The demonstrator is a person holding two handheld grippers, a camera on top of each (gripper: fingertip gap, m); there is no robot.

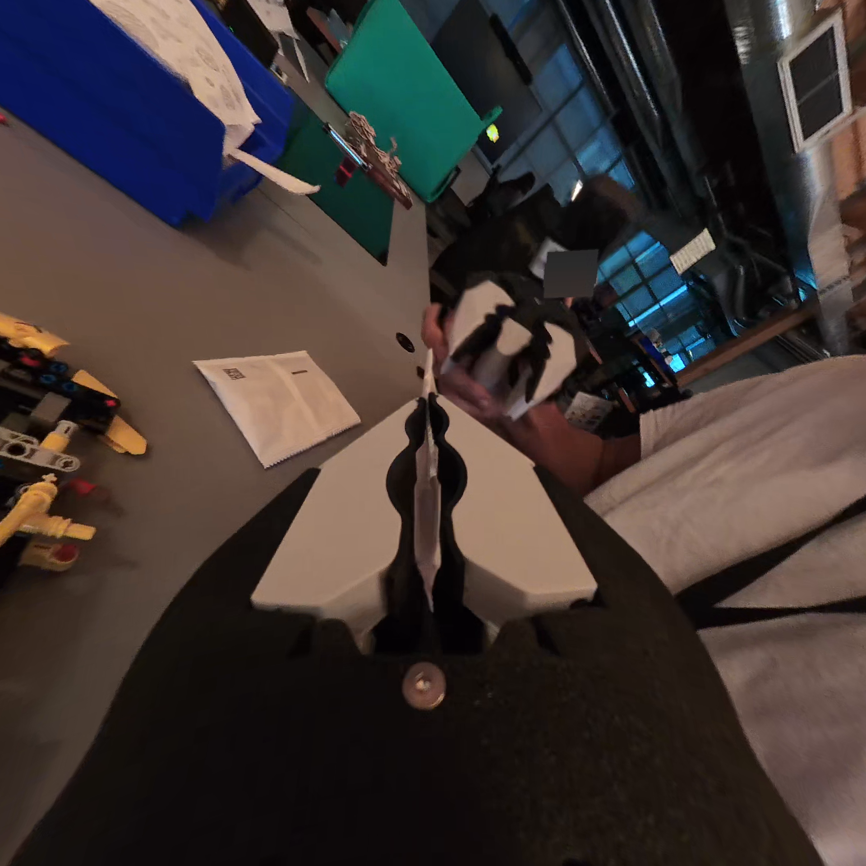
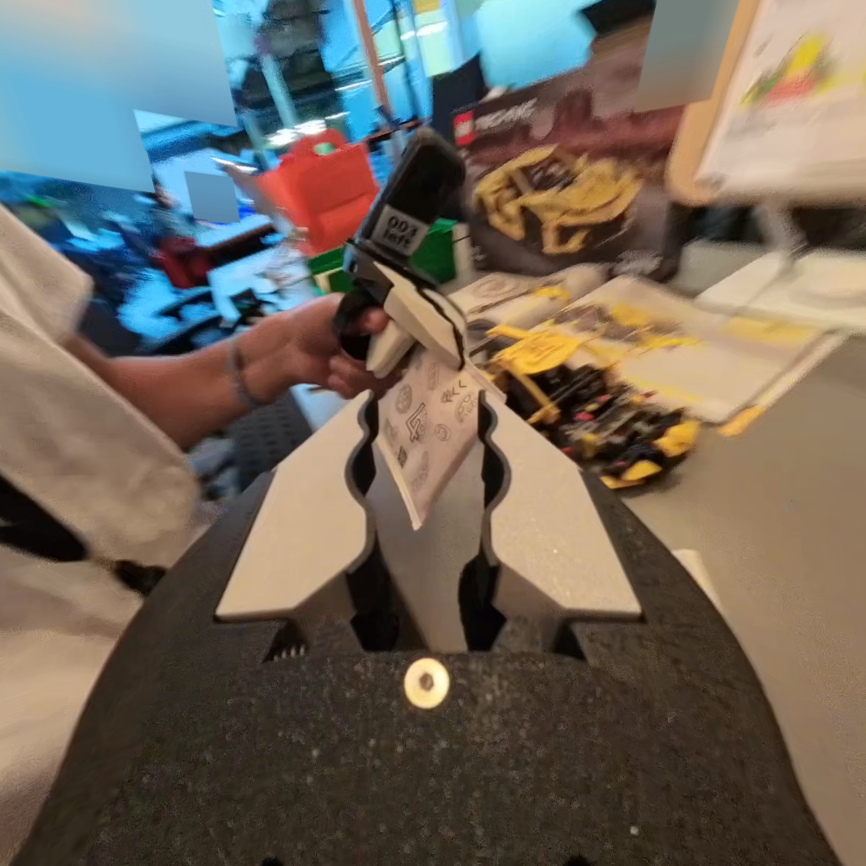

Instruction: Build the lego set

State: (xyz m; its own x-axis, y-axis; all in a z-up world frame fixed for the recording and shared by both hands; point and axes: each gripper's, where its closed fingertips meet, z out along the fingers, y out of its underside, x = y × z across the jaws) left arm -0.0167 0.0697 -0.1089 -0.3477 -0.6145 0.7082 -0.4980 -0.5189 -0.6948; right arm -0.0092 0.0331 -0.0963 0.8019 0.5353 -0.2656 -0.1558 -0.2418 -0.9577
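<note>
Lego bag (image 2: 429, 440) | left gripper (image 1: 427, 403) jaws clamped on it, raised | right gripper (image 2: 427, 407) jaws apart around it

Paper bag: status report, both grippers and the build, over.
Left gripper shut on paper bag, held up off the table. Right gripper open, jaws either side of the bag. Yellow lego model on table, untouched. Nothing between.

Grey-white fingers (image 2: 304, 525) w/ wavy black pads, black base, silver screw (image 2: 426, 682), white tee (image 1: 731, 468).
</note>
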